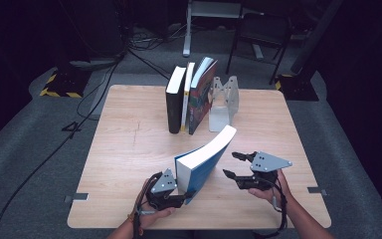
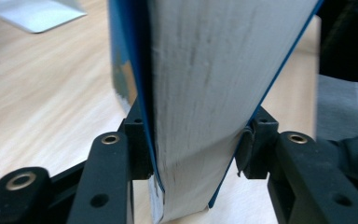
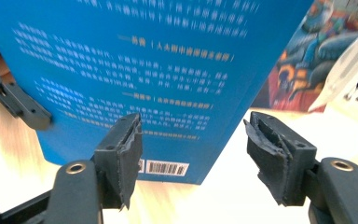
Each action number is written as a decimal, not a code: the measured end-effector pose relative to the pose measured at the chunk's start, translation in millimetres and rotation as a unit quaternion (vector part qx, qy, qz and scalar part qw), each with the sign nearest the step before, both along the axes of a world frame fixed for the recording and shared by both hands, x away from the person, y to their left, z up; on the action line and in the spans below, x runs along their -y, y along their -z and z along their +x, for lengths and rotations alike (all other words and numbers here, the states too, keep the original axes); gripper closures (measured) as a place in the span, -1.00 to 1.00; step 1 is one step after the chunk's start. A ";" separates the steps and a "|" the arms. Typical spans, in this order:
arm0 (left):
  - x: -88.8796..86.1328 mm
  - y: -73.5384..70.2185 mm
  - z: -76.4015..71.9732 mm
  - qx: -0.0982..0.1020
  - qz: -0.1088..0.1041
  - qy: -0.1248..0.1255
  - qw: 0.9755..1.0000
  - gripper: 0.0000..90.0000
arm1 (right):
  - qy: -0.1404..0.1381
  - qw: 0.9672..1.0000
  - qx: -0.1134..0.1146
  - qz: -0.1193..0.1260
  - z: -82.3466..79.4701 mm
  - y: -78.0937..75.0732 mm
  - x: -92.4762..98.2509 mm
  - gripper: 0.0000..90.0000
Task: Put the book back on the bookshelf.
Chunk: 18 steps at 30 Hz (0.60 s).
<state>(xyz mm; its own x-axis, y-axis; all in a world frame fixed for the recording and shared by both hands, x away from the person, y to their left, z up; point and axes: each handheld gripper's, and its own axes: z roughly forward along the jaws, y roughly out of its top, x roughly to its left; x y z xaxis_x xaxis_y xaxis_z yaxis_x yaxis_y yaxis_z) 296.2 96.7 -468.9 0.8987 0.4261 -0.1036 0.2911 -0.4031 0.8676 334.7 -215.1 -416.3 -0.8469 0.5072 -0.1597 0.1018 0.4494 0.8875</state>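
Dark room, pale wooden table (image 1: 129,149). Blue book (image 1: 206,162) stands tilted on the near middle of the table, leaning up toward the far right. Left tool (image 1: 171,196) clenched on its lower near corner, pads (image 2: 142,144) pressing both covers, hand low at the table's near edge. Right tool (image 1: 236,167) released, jaws apart with nothing between, just beside the back cover, pointing left. Beyond: three upright books (image 1: 189,97) against a metal bookend (image 1: 224,102).
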 end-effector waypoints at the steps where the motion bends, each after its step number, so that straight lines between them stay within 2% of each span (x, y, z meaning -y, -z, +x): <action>1: 3.6 0.0 0.3 -0.002 -0.001 0.010 1.000 0.23 | -0.001 1.000 -0.005 -0.003 -0.5 2.2 3.0 -0.20; 3: 10.8 0.4 1.1 -0.003 -0.004 0.029 1.000 0.23 | -0.005 1.000 -0.016 -0.001 -0.8 5.7 9.1 -0.21; 7: 21.9 -0.1 3.8 -0.006 -0.004 0.056 0.998 0.20 | -0.012 1.000 -0.022 0.006 -1.3 7.7 22.4 -0.23; 9: 21.9 -0.5 5.4 -0.002 -0.001 0.059 0.998 0.20 | -0.016 1.000 -0.022 0.006 -1.4 7.7 25.3 -0.23; 11: 20.3 -2.1 6.8 0.005 0.009 0.063 0.998 0.20 | -0.006 1.000 -0.022 0.005 0.6 8.4 29.9 -0.30; 15: 15.4 -3.3 9.6 0.001 0.010 0.065 0.998 0.23 | 0.000 0.999 -0.037 0.015 10.2 12.3 34.4 -0.33; 18: 10.5 -4.8 12.0 0.001 0.014 0.065 0.998 0.25 | -0.006 0.999 -0.036 0.011 15.1 14.2 30.6 -0.33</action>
<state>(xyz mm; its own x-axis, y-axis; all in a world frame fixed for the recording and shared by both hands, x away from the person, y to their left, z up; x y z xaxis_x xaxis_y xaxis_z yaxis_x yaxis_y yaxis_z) 308.3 86.2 -464.2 0.9466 0.3091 -0.0912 0.2331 -0.4613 0.8561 349.8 -245.8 -430.6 -0.8621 0.4992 -0.0878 0.1595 0.4317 0.8878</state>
